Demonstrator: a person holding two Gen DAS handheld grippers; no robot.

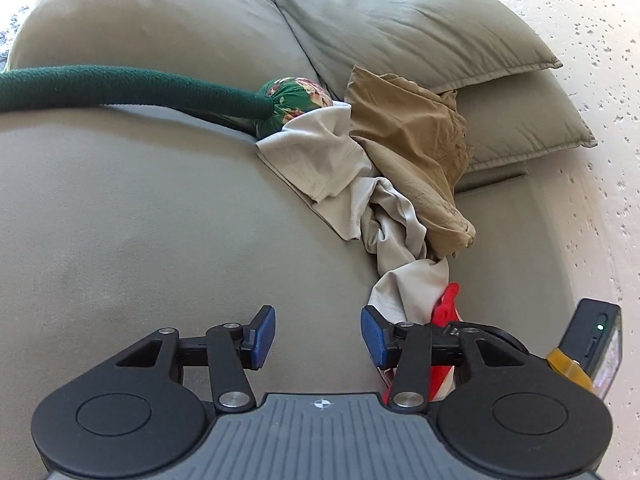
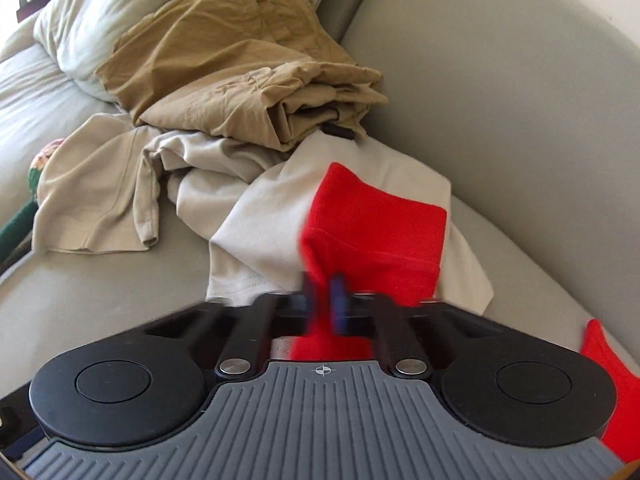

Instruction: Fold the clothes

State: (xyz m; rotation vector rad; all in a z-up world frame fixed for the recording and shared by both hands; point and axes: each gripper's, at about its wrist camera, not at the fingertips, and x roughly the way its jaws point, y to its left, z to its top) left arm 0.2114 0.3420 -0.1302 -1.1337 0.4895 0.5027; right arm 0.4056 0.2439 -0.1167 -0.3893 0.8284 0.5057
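While my right tongs (image 2: 325, 300) are pinching down, I'm seeing their blue pads drawn nearly together with a fold of the red garment (image 2: 376, 232) caught between them. The red cloth is rising just ahead of the fingertips and also hanging down behind them toward the body of the tool, and another piece of red is showing at the far right edge of that view; the tips are blurring a little. Directly beyond the red piece, a pale beige garment (image 2: 256, 216) is lying crumpled on the grey-green sofa seat (image 2: 120, 292), spreading ahead and to the left of the right tongs. Farther ahead still, a tan garment (image 2: 224, 64) is sitting in a rumpled heap, leaning against a cushion (image 2: 92, 8).

Over on my left tongs (image 1: 318, 338), the blue pads (image 1: 265, 334) are standing wide apart and are gripping nothing, hovering over bare sofa seat (image 1: 140, 220). The pale beige garment (image 1: 332, 160) is trailing from ahead down to just beside the right-hand finger, with the red garment (image 1: 446, 310) peeking out right beside and behind that finger. A dark green sleeve (image 1: 120, 86) is stretching across ahead on the left, ending at a floral fabric bundle (image 1: 296, 98) touching the beige cloth.
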